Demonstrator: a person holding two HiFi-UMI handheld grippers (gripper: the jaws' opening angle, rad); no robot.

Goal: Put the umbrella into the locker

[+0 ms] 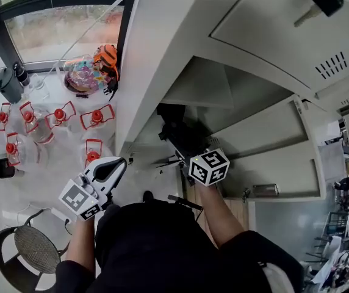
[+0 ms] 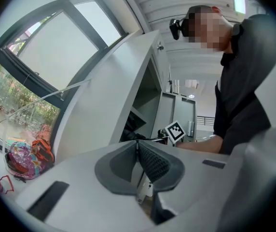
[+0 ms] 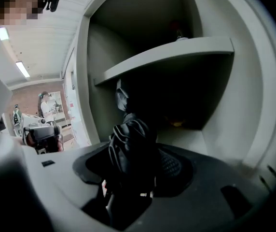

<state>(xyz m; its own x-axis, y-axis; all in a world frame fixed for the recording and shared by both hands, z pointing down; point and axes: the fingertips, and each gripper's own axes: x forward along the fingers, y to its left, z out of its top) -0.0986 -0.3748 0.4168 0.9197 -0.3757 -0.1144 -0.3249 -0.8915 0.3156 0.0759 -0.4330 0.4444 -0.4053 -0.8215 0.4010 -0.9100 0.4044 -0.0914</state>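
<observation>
Right gripper (image 3: 134,167), jaws clamped on the folded black umbrella (image 3: 128,141), which sits inside the locker (image 3: 246,105) compartment beneath the shelf (image 3: 176,52), far end lost in shadow. Left gripper (image 2: 139,159): jaws pressed together, nothing between.

Between the right gripper (image 3: 131,170)'s jaws we see the umbrella (image 3: 128,141) only as a dark bundle of folds; its near end sinks out of sight between them, and its far end is lost in the shadow of the locker (image 3: 248,95) ahead of the jaws. Beyond them a small yellowish thing (image 3: 177,124) on the compartment floor is too dim to name, as is a reddish thing (image 3: 177,31) on the shelf (image 3: 176,53) above the jaws
</observation>
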